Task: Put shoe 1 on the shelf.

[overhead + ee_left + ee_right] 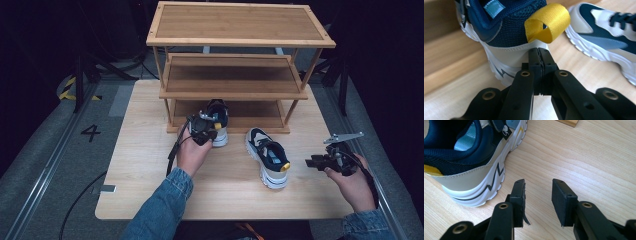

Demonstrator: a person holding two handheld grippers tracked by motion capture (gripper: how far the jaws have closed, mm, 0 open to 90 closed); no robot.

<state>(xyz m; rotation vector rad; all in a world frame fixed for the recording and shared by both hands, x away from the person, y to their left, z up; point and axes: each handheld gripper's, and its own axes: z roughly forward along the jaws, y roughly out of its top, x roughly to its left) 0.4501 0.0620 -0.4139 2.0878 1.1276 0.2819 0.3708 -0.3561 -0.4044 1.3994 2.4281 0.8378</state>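
The first sneaker [216,122] stands with its toe under the rack's [235,95] bottom shelf; the left tool [539,53], jaws together and empty, should push its heel in squarely. The right tool [537,195] waits apart beside the second sneaker [269,157].

Two navy, white and beige sneakers with yellow heel loops stand upright on the counter. The left sneaker [218,125] has its toe in the rack's [235,95] bottom shelf. The right sneaker [267,156] stands just beside it, wholly on the counter [150,165], heel toward the person.
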